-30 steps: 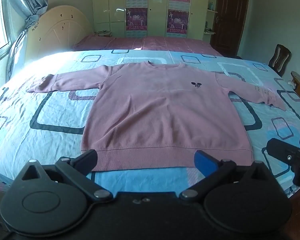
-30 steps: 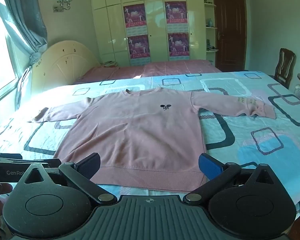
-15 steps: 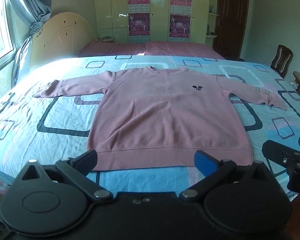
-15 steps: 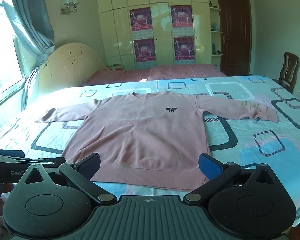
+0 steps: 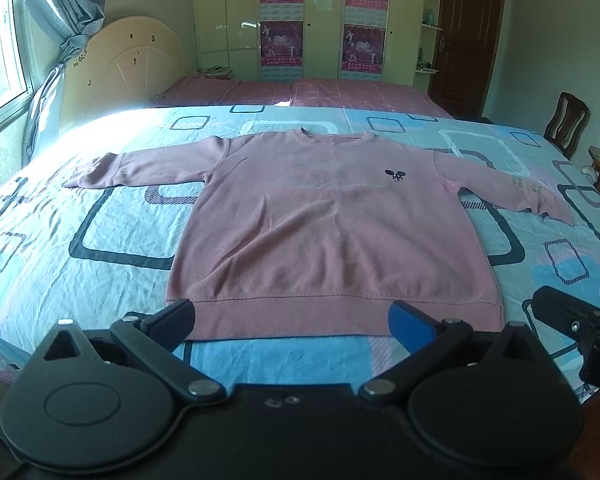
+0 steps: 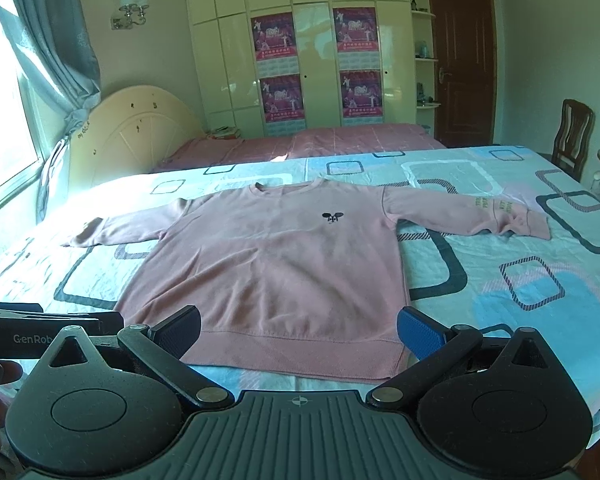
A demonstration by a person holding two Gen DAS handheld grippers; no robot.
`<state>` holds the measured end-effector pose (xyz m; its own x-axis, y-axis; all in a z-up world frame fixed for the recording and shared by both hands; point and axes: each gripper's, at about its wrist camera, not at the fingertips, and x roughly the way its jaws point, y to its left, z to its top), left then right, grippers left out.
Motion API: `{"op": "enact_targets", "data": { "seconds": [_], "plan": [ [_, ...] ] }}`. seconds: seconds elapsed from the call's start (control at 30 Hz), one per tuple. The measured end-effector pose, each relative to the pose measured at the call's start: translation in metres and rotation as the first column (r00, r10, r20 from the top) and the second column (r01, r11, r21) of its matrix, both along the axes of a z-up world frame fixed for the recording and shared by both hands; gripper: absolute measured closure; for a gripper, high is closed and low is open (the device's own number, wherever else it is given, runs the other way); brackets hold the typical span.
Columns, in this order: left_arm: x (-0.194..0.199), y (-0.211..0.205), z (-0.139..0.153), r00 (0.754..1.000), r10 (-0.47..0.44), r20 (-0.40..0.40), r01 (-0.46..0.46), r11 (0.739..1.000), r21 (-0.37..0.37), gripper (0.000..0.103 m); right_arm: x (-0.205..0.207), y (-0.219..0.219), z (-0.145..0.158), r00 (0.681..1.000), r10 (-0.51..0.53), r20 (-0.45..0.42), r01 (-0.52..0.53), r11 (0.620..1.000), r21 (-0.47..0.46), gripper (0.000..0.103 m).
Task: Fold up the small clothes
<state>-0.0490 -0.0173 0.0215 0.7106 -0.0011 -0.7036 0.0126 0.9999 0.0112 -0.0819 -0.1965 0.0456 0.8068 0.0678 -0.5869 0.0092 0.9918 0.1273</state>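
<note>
The left gripper point(image 5: 290, 318) hangs at the near edge of the bed with its jaws spread wide and nothing between them; the right gripper point(image 6: 298, 326) hangs beside it to the right, equally wide and equally empty. Both are off the cloth, just short of the ribbed hem point(image 5: 340, 316) of the pink sweatshirt point(image 5: 332, 232).

The sweatshirt lies flat and face up on the blue patterned bedsheet point(image 5: 80, 280), neck toward the far side, a small dark logo point(image 6: 333, 216) on its chest. The left sleeve point(image 5: 140, 168) stretches out toward the window side, and the right sleeve point(image 6: 468, 210), with pale lettering near the cuff, reaches toward the chair point(image 6: 574, 136).

No fold looks started, so this reads as the approach before the first grasp. The next move probably calls for each gripper to travel out to a sleeve or a hem corner, come down on the edge and pinch only the sweatshirt, not the sheet under it.

Nothing lies on the sheet around the garment. A second bed with a pink cover point(image 6: 320, 140) and a wardrobe with posters point(image 6: 316, 64) stand well beyond, out of the way.
</note>
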Motion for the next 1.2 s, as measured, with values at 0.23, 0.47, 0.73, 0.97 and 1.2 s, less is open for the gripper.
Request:
{"op": "enact_targets", "data": {
  "seconds": [0.23,0.47,0.73,0.97,1.2],
  "plan": [
    [0.001,-0.001,0.000,1.000,0.006,-0.004,-0.006,1.000,0.001,0.000,0.002,-0.004,-0.002,1.000,-0.004,-0.008,0.004,1.000,0.006,0.000],
    [0.002,0.003,-0.001,1.000,0.016,-0.008,-0.016,1.000,0.001,0.000,0.002,-0.003,-0.003,1.000,-0.003,-0.011,0.003,1.000,0.004,0.000],
    [0.003,0.004,0.000,1.000,0.016,-0.002,-0.016,1.000,0.006,0.000,0.002,-0.003,-0.002,1.000,-0.011,-0.010,0.011,1.000,0.005,0.000],
    [0.005,0.008,0.000,1.000,0.021,0.001,-0.021,1.000,0.003,0.000,0.004,-0.003,-0.002,1.000,-0.017,-0.011,0.018,1.000,0.003,0.000],
    [0.008,0.010,0.000,1.000,0.020,0.002,-0.020,1.000,0.002,0.000,0.006,-0.002,-0.002,1.000,-0.027,-0.011,0.027,1.000,0.000,0.000]
  ]
}}
